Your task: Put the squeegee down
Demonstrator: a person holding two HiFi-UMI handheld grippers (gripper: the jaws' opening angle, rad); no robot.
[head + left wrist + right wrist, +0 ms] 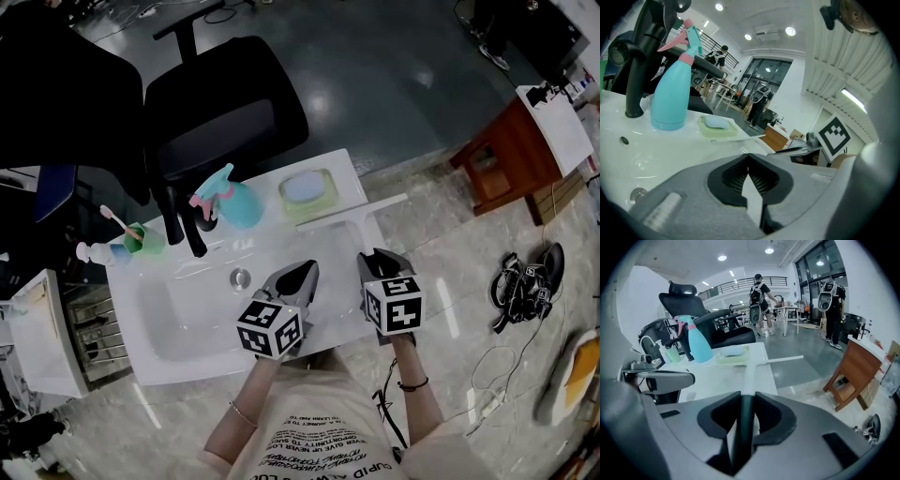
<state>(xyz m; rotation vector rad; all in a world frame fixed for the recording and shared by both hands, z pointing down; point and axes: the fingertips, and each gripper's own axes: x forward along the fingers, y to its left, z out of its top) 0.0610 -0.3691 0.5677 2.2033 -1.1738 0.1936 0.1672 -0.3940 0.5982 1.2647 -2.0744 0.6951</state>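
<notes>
The squeegee has a long white blade lying across the right end of the white sink counter, next to the soap dish. Its handle runs back into my right gripper, which is shut on it. In the right gripper view the handle passes between the pads and the blade reaches past the counter's edge. My left gripper hovers over the basin, shut with nothing in it. From the left gripper view the blade shows ahead, with my right gripper at the right.
A blue spray bottle, a green soap dish, a black faucet and a green cup with a toothbrush line the counter's back. The drain sits in the basin. A black chair stands behind; a wooden stool right.
</notes>
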